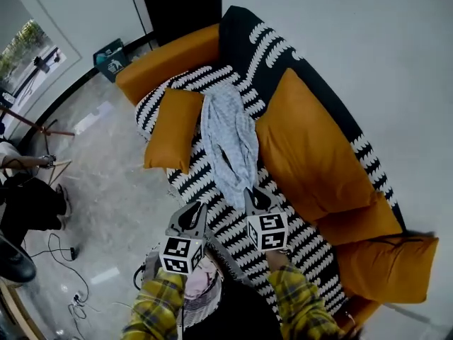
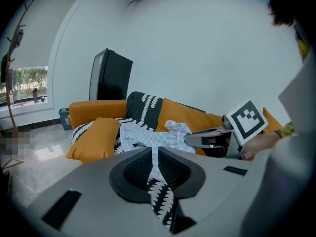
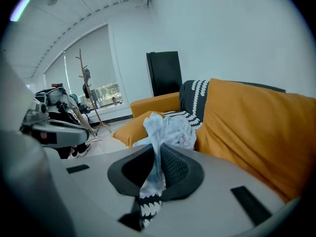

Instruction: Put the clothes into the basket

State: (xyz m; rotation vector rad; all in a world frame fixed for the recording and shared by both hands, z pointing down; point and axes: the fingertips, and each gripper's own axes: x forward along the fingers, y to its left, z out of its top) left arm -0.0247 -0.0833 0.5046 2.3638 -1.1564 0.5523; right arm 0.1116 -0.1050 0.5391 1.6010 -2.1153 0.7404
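The pale blue-and-white garment (image 1: pixel 226 137) lies lengthwise down the seat of a sofa (image 1: pixel 283 48) that has a black-and-white striped cover. Its near end is lifted off the cover. The right gripper (image 1: pixel 255 193) has its jaws clamped on that end, and in the right gripper view the cloth rises out from between them. The left gripper (image 1: pixel 192 210) hovers just beside it over the striped seat edge. Its jaws are drawn almost together, leaving only a slit, and nothing is clamped in them. A small orange cushion (image 1: pixel 173 129) touches the garment's left side and a large orange cushion (image 1: pixel 311 147) flanks its right. Yellow plaid sleeves (image 1: pixel 159 303) lead to both grippers. The floor (image 1: pixel 113 183) to the left is grey tile.
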